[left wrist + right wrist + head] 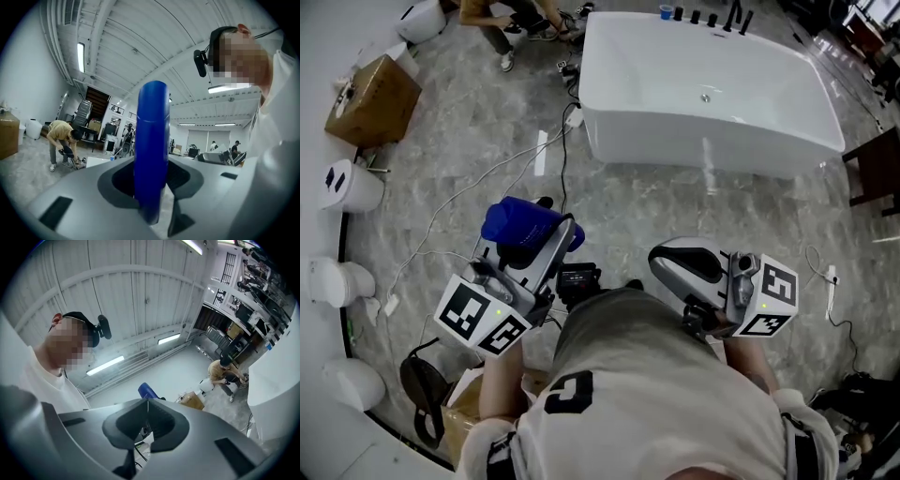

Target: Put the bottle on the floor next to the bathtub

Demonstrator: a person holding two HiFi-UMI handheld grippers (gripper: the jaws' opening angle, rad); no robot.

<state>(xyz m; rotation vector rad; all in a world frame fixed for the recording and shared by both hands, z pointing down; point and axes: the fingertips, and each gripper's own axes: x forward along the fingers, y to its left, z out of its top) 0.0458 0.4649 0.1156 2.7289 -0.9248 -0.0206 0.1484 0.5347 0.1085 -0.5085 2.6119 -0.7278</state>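
- At the lower left of the head view, the left tool point(546, 236) is clamped on the blue bottle point(517, 223), its pads pressing on the bottle's sides.
- The bottle is held in the air above the floor point(675, 202), well apart from the bathtub point(694, 150) at the upper right.
- The right tool point(664, 262), at lower centre, has its jaws together with nothing between them.
- Step in hand, as I judge it: carrying; setting down has not begun.
- The next move calls for bringing the bottle up beside the tub wall, lowering it until its base meets the floor, then opening the jaws.
- In the left gripper view the bottle's long axis runs top to bottom, crosswise to the jaws; I cannot tell which end is the cap.
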